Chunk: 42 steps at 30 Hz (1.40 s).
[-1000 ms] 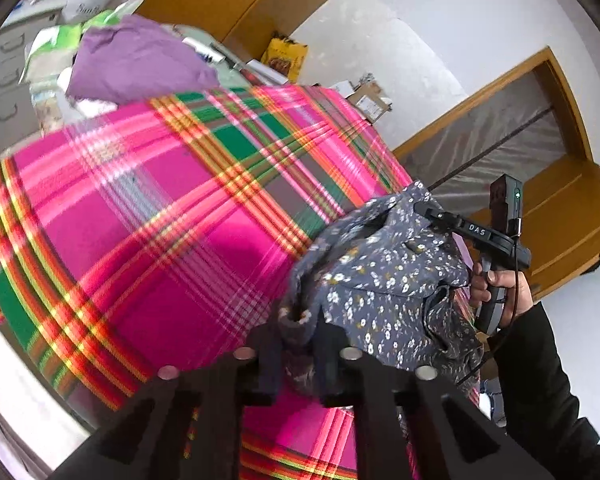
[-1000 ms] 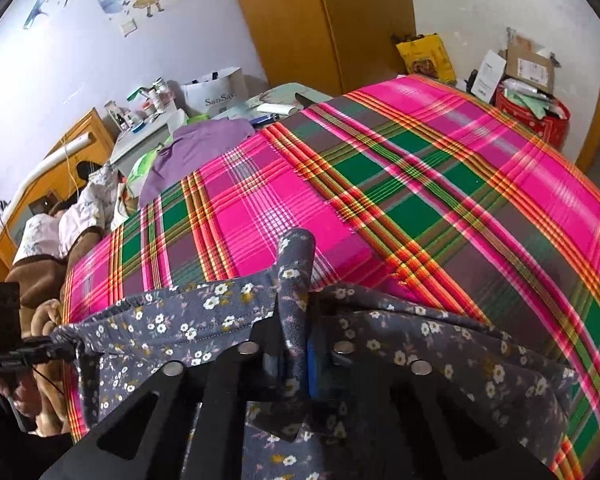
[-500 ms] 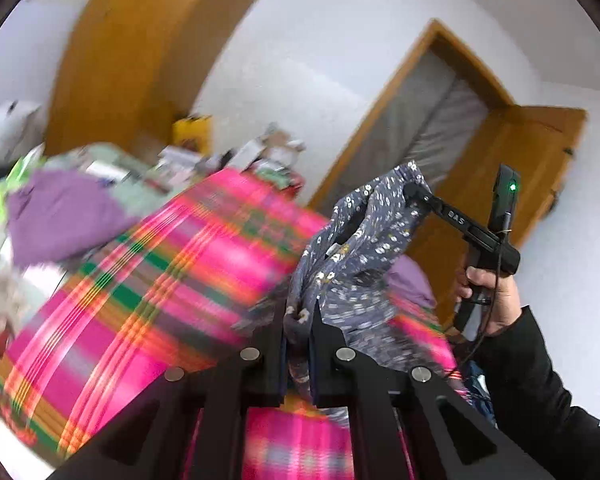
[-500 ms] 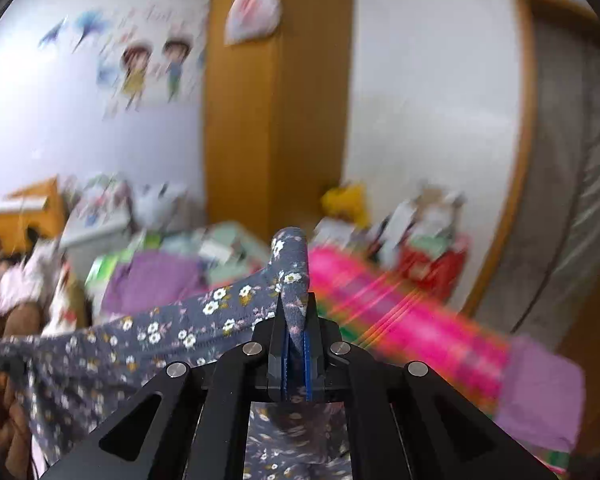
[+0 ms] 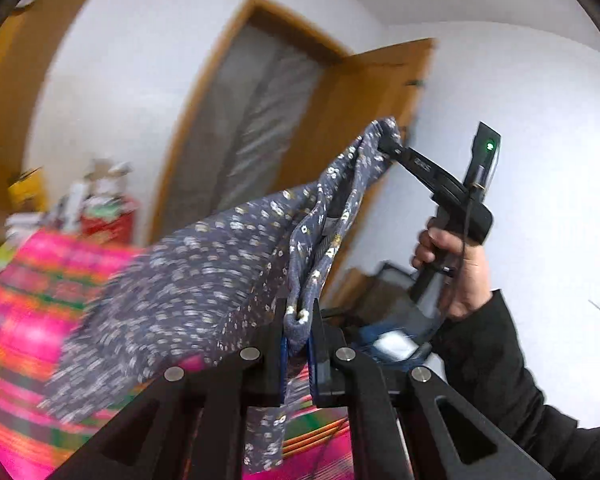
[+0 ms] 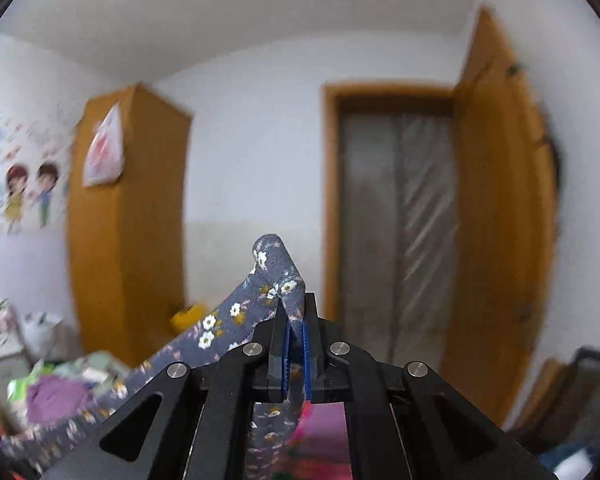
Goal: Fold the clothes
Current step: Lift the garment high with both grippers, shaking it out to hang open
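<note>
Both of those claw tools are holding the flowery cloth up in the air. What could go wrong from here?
1. Each gripper, left and right, pinches only a small bunched edge of the floral garment, so an edge could slip out.
2. The cloth hangs twisted and bunched between them, so it may land creased on the plaid bedspread and fold crooked.

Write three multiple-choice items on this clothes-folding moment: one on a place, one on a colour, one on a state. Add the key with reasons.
1. Where is the floral garment?
A. flat on the plaid bedspread
B. held up between both tongs
C. on the floor

2. What is the garment's ground colour?
A. yellow
B. white
C. dark blue-grey

3. How are the left tongs?
A. wide open
B. shut on the fabric
C. out of view

Key: B, the right tongs lift one end, the left tongs the other; C, small pale flowers on dark blue-grey; B, cloth pinched between the pads.
</note>
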{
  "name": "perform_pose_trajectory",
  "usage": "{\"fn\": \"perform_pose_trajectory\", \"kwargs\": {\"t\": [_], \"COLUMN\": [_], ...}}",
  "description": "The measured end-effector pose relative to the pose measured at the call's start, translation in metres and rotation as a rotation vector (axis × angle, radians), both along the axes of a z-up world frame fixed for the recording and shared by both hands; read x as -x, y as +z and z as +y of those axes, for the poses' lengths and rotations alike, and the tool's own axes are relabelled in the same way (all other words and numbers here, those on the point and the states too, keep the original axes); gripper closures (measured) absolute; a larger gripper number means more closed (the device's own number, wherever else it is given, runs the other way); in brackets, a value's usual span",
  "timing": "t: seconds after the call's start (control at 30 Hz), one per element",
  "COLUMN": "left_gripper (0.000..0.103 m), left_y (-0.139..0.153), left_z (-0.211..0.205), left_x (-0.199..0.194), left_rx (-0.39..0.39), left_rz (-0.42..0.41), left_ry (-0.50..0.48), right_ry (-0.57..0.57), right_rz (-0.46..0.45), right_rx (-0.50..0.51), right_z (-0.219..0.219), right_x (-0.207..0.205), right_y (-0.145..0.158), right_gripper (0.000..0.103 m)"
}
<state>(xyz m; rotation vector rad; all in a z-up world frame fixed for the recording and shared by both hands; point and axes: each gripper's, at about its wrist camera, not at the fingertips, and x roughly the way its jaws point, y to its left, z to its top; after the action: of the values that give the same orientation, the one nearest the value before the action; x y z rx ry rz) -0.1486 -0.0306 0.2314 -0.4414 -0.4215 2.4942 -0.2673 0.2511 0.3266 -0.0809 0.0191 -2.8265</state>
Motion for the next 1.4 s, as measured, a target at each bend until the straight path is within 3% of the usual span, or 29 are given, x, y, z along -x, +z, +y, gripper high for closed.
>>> {"fn": "perform_pose_trajectory", "kwargs": {"t": [0.13, 0.3, 0.43, 0.57, 0.77, 0.9, 1.03, 1.2, 1.4], "left_gripper": [0.095, 0.095, 0.095, 0.096, 0.096, 0.096, 0.096, 0.095, 0.096], "left_y": [0.034, 0.039, 0.025, 0.000, -0.006, -0.012, -0.042, -0.116, -0.166], "left_z": [0.023, 0.017, -0.003, -0.051, -0.127, -0.158, -0.193, -0.234, -0.287], "left_x": [-0.016, -0.028, -0.033, -0.044, -0.074, -0.089, -0.086, -0.070, -0.081], "left_rx": [-0.044, -0.060, -0.075, -0.089, -0.140, -0.110, -0.092, -0.102, -0.142], "left_rz": [0.094, 0.103, 0.036, -0.031, -0.014, -0.012, -0.101, -0.297, -0.448], "left_ry": [-0.106, -0.088, -0.011, 0.105, 0.288, 0.391, 0.498, 0.622, 0.725], "right_ry": [-0.072, -0.065, 0.026, 0.140, 0.326, 0.419, 0.484, 0.551, 0.600], "right_rz": [0.146, 0.199, 0.117, 0.026, -0.023, -0.021, -0.110, -0.284, -0.420], "right_rx": [0.025, -0.011, -0.038, -0.055, -0.064, -0.110, -0.183, -0.295, -0.408], "right_z": [0.032, 0.017, -0.023, -0.076, -0.165, -0.230, -0.298, -0.381, -0.449], "right_x": [-0.048, -0.065, -0.035, -0.001, 0.026, 0.031, 0.053, 0.083, 0.099], "right_y": [0.055, 0.079, 0.055, 0.024, 0.002, -0.007, -0.044, -0.133, -0.214], "right_gripper": [0.098, 0.098, 0.098, 0.098, 0.098, 0.098, 0.098, 0.098, 0.098]}}
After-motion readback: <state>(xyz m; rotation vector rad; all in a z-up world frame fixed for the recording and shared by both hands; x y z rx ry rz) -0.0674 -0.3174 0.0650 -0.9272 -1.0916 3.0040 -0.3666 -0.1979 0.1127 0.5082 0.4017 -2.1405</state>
